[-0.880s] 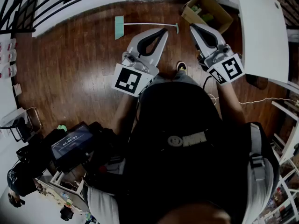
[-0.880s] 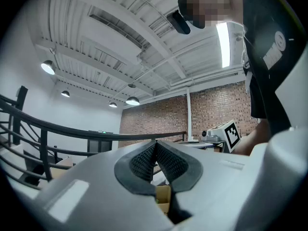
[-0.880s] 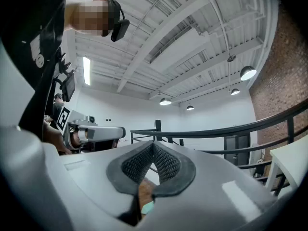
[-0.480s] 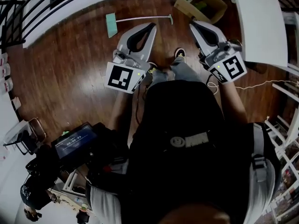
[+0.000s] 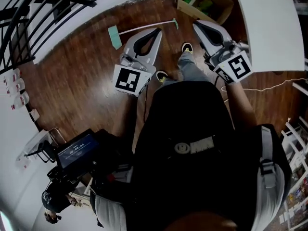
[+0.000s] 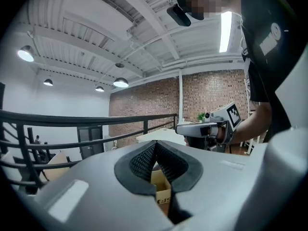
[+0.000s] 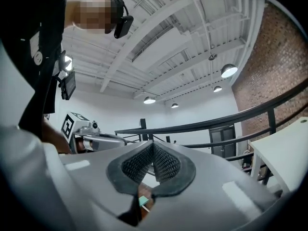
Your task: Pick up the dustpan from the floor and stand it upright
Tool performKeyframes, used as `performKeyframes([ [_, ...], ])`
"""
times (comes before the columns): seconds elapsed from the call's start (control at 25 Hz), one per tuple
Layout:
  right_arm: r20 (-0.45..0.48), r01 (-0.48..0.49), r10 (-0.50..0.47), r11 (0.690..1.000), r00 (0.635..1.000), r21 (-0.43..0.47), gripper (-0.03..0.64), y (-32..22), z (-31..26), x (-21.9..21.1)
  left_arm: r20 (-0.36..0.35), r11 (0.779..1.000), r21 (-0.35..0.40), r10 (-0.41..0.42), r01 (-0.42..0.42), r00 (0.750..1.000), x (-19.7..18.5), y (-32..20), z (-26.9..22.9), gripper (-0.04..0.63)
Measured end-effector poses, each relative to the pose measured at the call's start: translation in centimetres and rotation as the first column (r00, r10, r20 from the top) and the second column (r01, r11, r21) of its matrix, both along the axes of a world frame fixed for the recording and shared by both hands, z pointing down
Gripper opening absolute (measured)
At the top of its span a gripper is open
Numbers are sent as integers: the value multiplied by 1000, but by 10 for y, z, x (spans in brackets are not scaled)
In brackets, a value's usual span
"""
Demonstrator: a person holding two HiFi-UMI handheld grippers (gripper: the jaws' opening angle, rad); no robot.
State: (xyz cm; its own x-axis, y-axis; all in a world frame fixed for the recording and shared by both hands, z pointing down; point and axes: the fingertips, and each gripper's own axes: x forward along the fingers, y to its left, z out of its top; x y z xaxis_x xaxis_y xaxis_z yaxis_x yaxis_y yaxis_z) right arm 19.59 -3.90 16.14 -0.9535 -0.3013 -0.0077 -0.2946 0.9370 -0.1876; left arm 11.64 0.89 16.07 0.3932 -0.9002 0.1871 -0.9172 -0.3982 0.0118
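The dustpan (image 5: 114, 36) lies flat on the wooden floor at the top of the head view, its teal pan to the left and its thin pale handle (image 5: 149, 25) running right. My left gripper (image 5: 158, 31) is held level just short of the handle, jaws shut on nothing. My right gripper (image 5: 195, 25) hangs to the right of the handle's end, also shut and empty. In the left gripper view the left gripper (image 6: 155, 146) has its pads meeting. The right gripper (image 7: 153, 145) is closed in its own view, with a bit of the teal dustpan (image 7: 143, 201) showing below.
An open cardboard box (image 5: 204, 4) stands on the floor beyond the right gripper, next to a white table (image 5: 269, 23). A black railing (image 5: 48, 13) curves along the far left. My shoe (image 5: 186, 47) steps between the grippers. A white cable (image 5: 269, 88) lies at the right.
The person has stepped forward, one foot now ahead between the grippers. The dustpan and box have slid up and left in the head view. Both grippers stay shut and empty.
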Motion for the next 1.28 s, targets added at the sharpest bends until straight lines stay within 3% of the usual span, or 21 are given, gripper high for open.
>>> performKeyframes([
  [0.08,19,11,-10,1000,1000,-23,3,-21,-5,10,12,1000,-2,29,-29,1000,18,-25,-3,18],
  [0.24,43,37,-35,998,998,-49,3,-59,-9,22,51,992,-80,98,-94,994,47,-71,5,20],
  [0.44,71,25,-17,993,997,-114,3,-119,9,5,40,980,-147,142,-134,989,27,-134,42,20],
  [0.64,35,-16,22,989,999,-146,3,-115,3,27,75,955,-237,199,-177,977,30,-136,70,20],
  [0.76,-10,-52,51,985,999,-162,3,-119,22,21,105,919,-325,269,-223,957,12,-150,119,20],
  [0.96,-152,-146,118,971,981,-188,3,-160,136,-24,95,865,-423,338,-269,937,-41,-206,257,20],
  [1.2,-271,-205,132,943,953,-263,5,-185,285,-42,74,760,-585,399,-285,914,-55,-221,432,20],
  [1.28,-298,-215,129,936,946,-278,5,-192,336,-48,54,725,-619,424,-303,904,-57,-216,487,93],
])
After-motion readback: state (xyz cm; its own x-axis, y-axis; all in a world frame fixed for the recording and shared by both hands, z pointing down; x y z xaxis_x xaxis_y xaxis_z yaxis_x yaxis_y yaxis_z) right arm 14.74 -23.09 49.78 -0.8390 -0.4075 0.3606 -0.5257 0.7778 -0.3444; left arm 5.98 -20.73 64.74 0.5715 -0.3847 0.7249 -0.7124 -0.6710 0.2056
